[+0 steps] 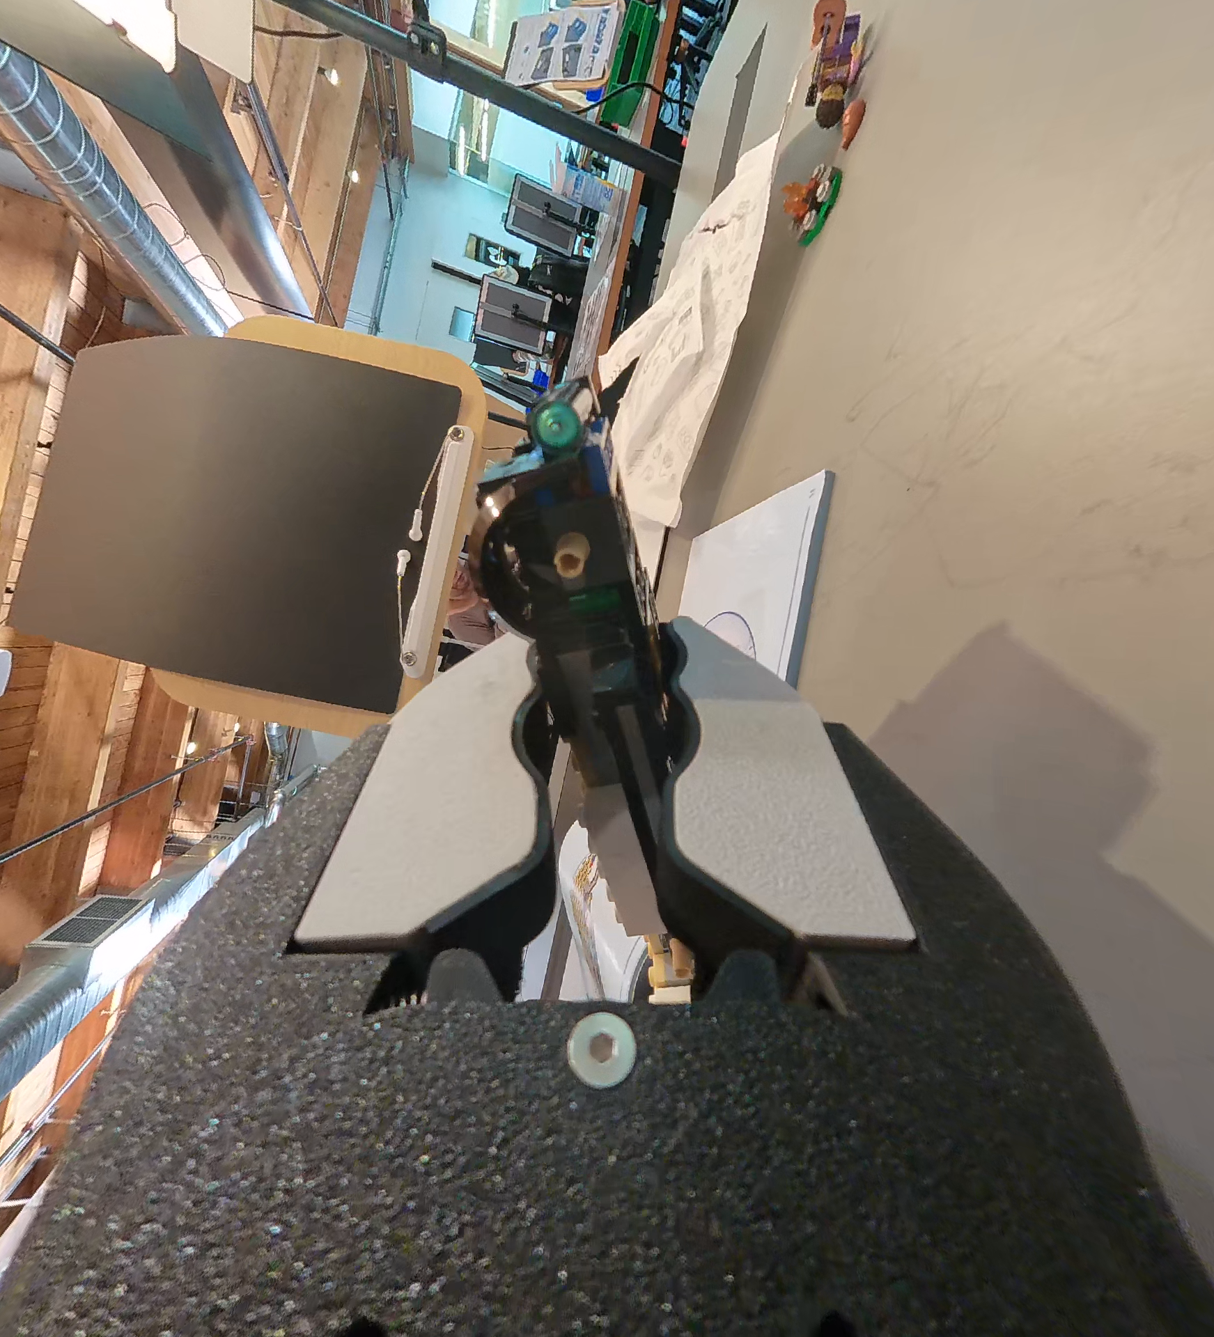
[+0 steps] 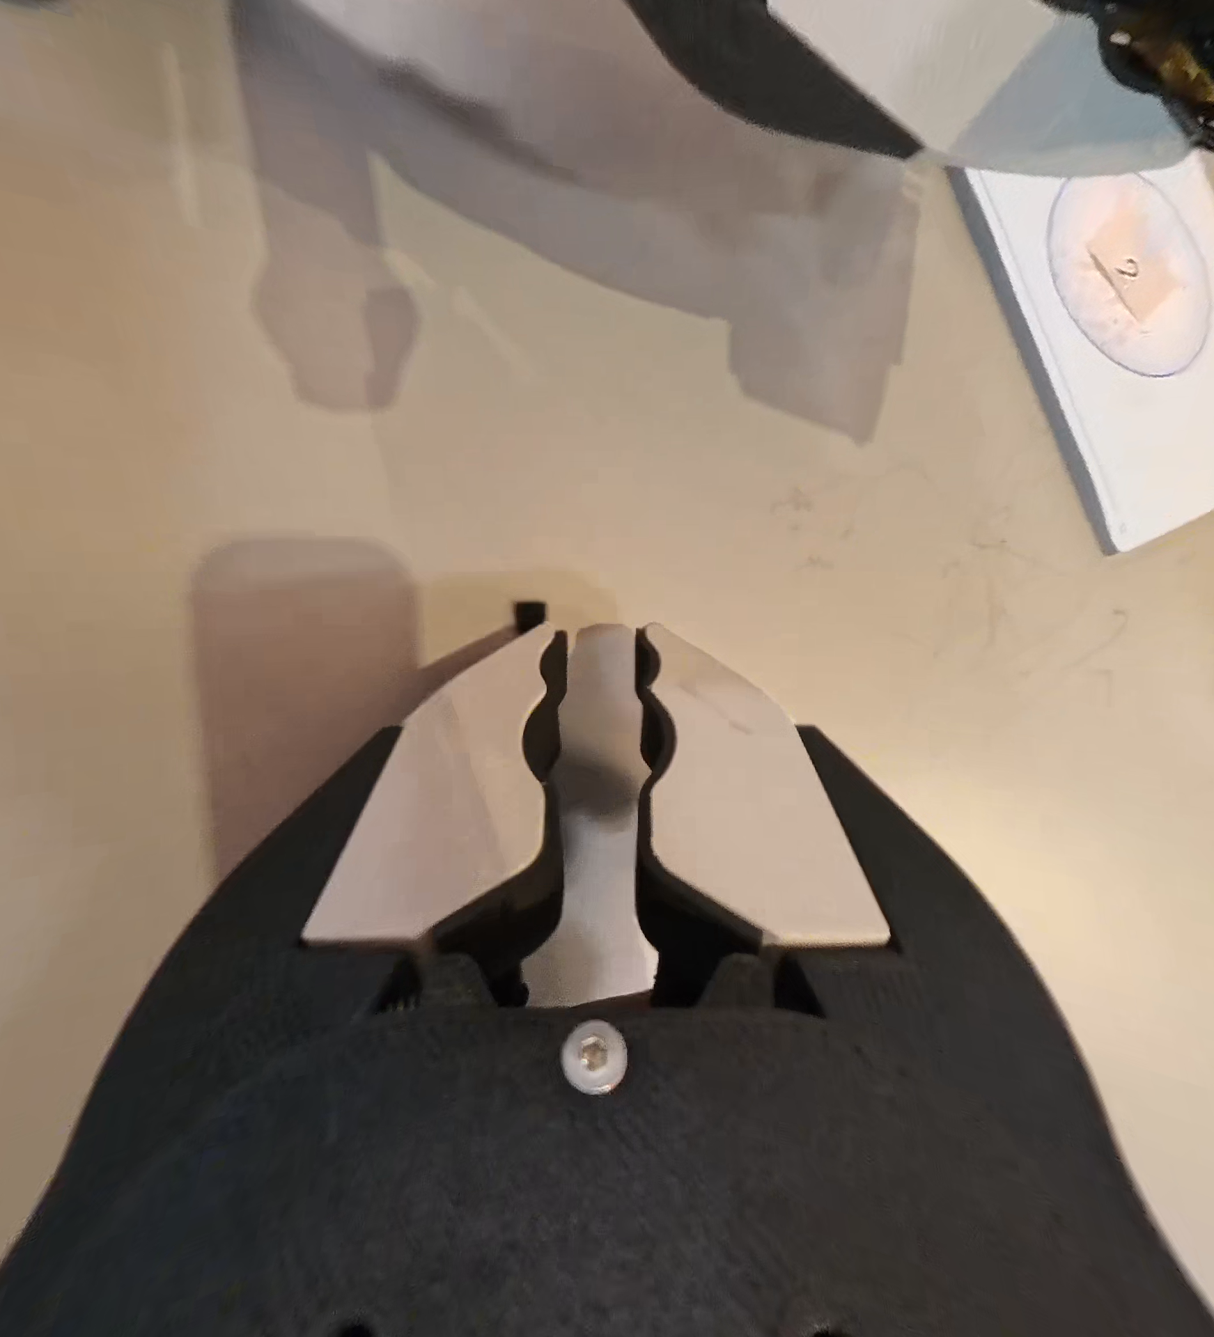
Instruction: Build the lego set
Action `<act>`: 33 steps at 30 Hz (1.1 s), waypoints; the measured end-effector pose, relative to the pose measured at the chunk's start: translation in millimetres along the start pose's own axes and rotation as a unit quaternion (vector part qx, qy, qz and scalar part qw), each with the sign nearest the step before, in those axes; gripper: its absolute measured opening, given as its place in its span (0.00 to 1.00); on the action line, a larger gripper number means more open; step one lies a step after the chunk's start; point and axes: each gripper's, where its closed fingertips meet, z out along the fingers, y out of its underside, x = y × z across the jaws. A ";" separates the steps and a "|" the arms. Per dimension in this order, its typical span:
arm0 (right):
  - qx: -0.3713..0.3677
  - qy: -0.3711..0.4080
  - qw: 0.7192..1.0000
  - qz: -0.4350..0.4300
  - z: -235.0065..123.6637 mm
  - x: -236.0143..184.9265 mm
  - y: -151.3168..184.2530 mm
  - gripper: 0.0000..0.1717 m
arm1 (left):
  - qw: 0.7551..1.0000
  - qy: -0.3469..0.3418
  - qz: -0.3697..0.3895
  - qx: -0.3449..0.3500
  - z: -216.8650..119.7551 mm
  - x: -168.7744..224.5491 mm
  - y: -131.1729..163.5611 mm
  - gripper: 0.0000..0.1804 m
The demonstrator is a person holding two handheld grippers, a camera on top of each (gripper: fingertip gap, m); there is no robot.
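In the left wrist view, the left tool (image 1: 604, 676) was clamped on a black brick-built model (image 1: 575, 557), both pads pressing its sides; the model ran from between the fingers out toward 12 o'clock, ending in a green round piece (image 1: 555, 425) and blocking the view straight ahead. At 3 o'clock lay the beige tabletop (image 1: 1023, 434), tipped on its side in this view. A white booklet (image 1: 756, 571) lay just beside the tool at 1 o'clock, crumpled printed paper (image 1: 690, 362) beyond it, and small toy pieces (image 1: 817, 202) farther off at 1 o'clock. A black-and-wood chair back (image 1: 227, 521) stood at 9 o'clock.

In the right wrist view, the right tool (image 2: 602, 637) was closed on a pale grey flat piece (image 2: 600, 723) between its fingers, over the tabletop (image 2: 734, 470). A small black piece (image 2: 528, 613) lay just beside the left fingertip at 11 o'clock. The white booklet (image 2: 1132, 347) lay at 2 o'clock, and the left tool (image 2: 1023, 79), blurred, crossed the top at 1 o'clock.
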 end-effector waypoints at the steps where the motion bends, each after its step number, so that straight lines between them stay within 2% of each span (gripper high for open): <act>1: 0.014 -0.017 1.000 0.011 -1.7 -4.7 -3.7 0.10 | 1.000 0.000 0.000 -0.001 -0.1 0.1 0.3 0.16; 6: 0.017 -0.078 0.995 0.058 0.8 -16.4 -5.5 0.10 | 1.000 0.004 0.001 0.002 -1.4 2.1 -3.0 0.16; 12: 0.027 -0.088 0.991 0.094 3.1 -11.7 -10.8 0.10 | 1.000 0.007 0.005 0.004 -5.1 6.2 -9.4 0.16; 20: 0.001 -0.076 0.994 0.081 8.4 -11.0 -1.6 0.08 | 1.000 0.011 0.003 0.002 -6.6 11.3 -12.4 0.16; 28: 0.014 -0.068 0.991 0.116 9.7 -7.9 -9.9 0.08 | 1.000 0.014 0.003 0.000 -10.1 15.0 -14.3 0.16; 33: 0.001 -0.056 0.994 0.094 14.4 -12.5 -11.2 0.05 | 1.000 0.014 0.004 0.002 -11.0 16.0 -15.4 0.16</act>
